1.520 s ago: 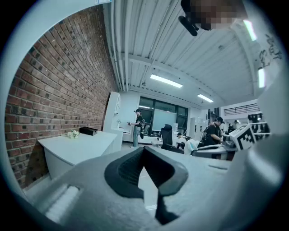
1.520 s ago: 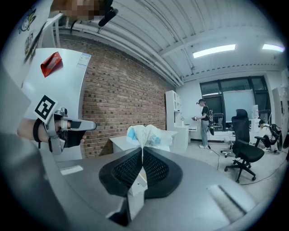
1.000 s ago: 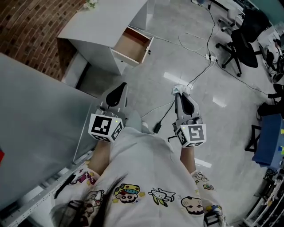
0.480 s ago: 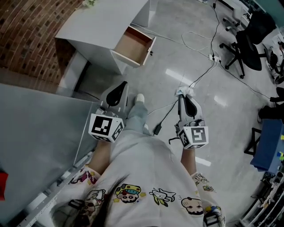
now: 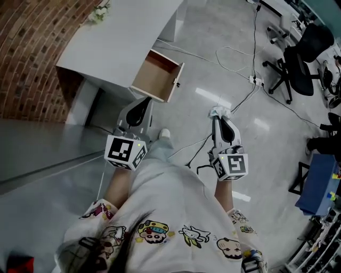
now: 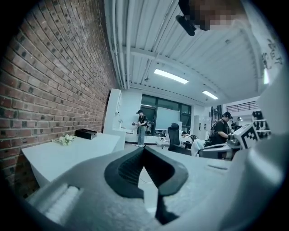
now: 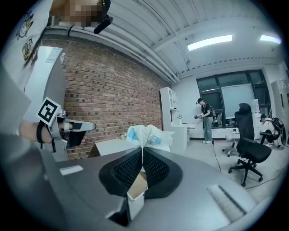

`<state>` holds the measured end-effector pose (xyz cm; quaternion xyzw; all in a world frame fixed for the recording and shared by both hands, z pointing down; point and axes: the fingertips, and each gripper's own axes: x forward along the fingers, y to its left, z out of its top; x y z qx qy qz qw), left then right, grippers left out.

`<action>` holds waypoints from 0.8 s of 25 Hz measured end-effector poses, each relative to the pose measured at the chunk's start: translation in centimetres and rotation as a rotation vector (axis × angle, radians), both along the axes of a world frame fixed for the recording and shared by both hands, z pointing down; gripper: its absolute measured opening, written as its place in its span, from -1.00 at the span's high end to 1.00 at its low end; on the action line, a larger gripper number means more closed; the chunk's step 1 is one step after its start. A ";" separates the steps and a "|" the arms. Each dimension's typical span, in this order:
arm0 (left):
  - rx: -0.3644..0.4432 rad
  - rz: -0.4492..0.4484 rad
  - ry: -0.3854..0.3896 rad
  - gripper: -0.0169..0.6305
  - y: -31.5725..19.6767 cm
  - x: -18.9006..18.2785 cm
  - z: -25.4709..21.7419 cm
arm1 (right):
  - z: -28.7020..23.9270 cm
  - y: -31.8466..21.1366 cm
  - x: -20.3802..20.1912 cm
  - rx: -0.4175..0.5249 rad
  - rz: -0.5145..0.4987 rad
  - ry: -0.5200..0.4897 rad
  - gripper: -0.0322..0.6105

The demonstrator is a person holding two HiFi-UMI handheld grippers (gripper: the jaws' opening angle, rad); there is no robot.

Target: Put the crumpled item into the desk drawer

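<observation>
The crumpled item point(image 5: 219, 111), a white wad with blue print, sticks out of the tips of my right gripper point(image 5: 218, 118), which is shut on it. It fans out above the closed jaws in the right gripper view point(image 7: 146, 135). The desk drawer point(image 5: 158, 76) stands pulled open from the white desk point(image 5: 122, 42), its wooden inside bare, ahead of both grippers. My left gripper point(image 5: 142, 103) is shut with nothing in it and points at the drawer's front corner; its tips meet in the left gripper view point(image 6: 144, 149). Both grippers are held level above the floor.
A brick wall point(image 5: 32, 53) runs behind the desk, with a small flower bunch point(image 5: 98, 11) on the desktop. Cables point(image 5: 234, 53) trail across the shiny floor. Office chairs point(image 5: 301, 58) stand at the right. A grey panel point(image 5: 37, 154) lies at the left. People stand far off point(image 7: 205, 115).
Both grippers have travelled forward with the person towards the desk; the open drawer now lies closer to the gripper tips. The right gripper still holds the crumpled item.
</observation>
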<state>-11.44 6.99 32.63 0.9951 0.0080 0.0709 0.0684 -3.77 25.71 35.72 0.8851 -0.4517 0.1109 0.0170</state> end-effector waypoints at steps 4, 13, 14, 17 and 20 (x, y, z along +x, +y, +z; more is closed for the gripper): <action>0.009 -0.005 0.005 0.95 -3.0 3.2 -0.4 | -0.4 -2.6 3.1 0.002 0.003 0.002 0.86; -0.011 -0.040 0.004 0.95 -6.9 5.5 0.2 | -0.5 -6.5 6.4 -0.030 -0.022 0.004 0.86; -0.016 -0.049 0.002 0.95 -7.2 5.4 0.4 | -0.5 -6.9 6.5 -0.037 -0.033 0.006 0.86; -0.026 -0.081 -0.008 0.95 -8.1 5.2 0.8 | -0.6 -8.2 7.1 -0.049 -0.069 0.006 0.86; -0.033 -0.117 -0.016 0.95 -8.9 5.3 1.3 | -0.3 -9.5 8.2 -0.058 -0.108 0.007 0.86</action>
